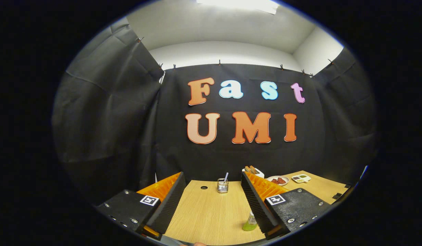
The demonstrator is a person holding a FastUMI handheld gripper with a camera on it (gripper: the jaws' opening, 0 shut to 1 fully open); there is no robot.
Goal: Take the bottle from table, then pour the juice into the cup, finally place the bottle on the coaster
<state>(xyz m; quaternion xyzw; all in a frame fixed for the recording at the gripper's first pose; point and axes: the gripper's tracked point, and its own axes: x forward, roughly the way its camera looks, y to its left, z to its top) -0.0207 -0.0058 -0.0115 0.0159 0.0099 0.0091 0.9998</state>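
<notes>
Gripper (212, 191) held above a light wooden table (204, 218), fingers spread wide and grasping nothing, bare tabletop showing across the whole gap between them. Left finger (166, 205) a black ribbed wedge with orange backing; right finger (257, 201) of the same make, each carried on a black block bearing a small square marker. Bottle (250, 222) low down against the inner face of the right finger, near its base: green juice visible in the lower part, pale body above, partly hidden behind the ribbed pad, so cannot tell whether touching the pad or just beside it. Not between the fingertips, well back from them toward the gripper body. Beyond the fingers, roughly midway between them, a small wire-frame holder (223, 185) standing upright on the table with a thin stick or straw rising out of it. To its left, a small dark hole (203, 187) in the tabletop. Past the right fingertip, a white container (253, 171) with brownish pieces poking out of the top; further right, a shallow plate (278, 180) holding reddish pieces, and beyond that a white divided tray (301, 178) with dark contents. Black cloth on all sides behind the table, a white ceiling with a bright light above.
</notes>
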